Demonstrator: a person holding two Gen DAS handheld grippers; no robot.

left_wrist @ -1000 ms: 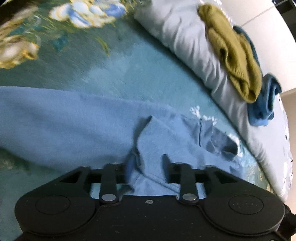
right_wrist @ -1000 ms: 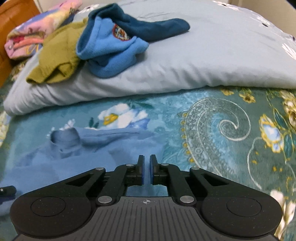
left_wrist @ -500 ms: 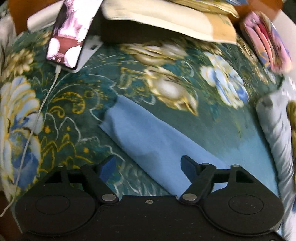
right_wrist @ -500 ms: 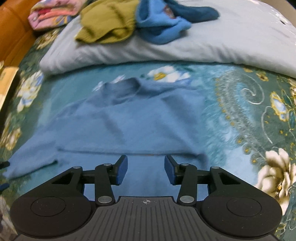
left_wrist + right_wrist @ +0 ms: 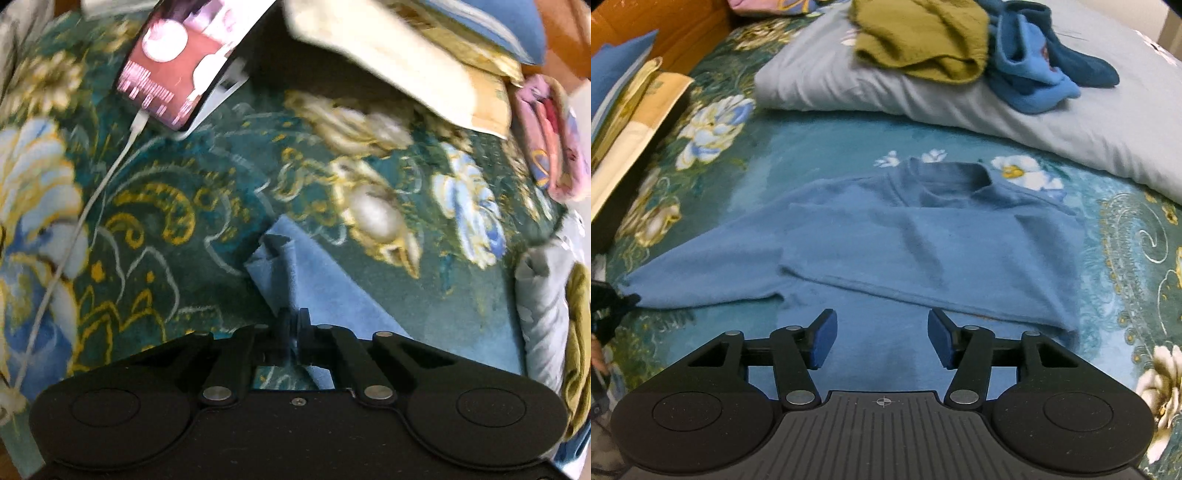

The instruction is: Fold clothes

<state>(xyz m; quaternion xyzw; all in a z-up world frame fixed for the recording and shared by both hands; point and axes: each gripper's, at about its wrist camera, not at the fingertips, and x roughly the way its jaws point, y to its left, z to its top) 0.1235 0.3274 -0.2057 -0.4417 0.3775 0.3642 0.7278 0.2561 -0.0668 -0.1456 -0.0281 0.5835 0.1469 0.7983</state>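
Note:
A light blue sweater (image 5: 923,243) lies flat on the teal floral bedspread, collar toward the pillow, one sleeve folded across the body and the other stretched out to the left. My left gripper (image 5: 294,325) is shut on the cuff end of that stretched sleeve (image 5: 295,266), which crumples just ahead of the fingers. It also shows at the far left of the right wrist view (image 5: 605,302). My right gripper (image 5: 882,338) is open and empty, hovering over the sweater's bottom hem.
A grey pillow (image 5: 1015,107) holds an olive garment (image 5: 923,40) and a blue garment (image 5: 1034,62). A lit phone (image 5: 181,62) with a white cable (image 5: 92,206) lies at the left. Folded bedding (image 5: 406,62) and a pink bundle (image 5: 554,136) lie beyond.
My left gripper swung left to the sleeve end and shut on it. My right gripper opened, let go of the sweater and pulled back from it.

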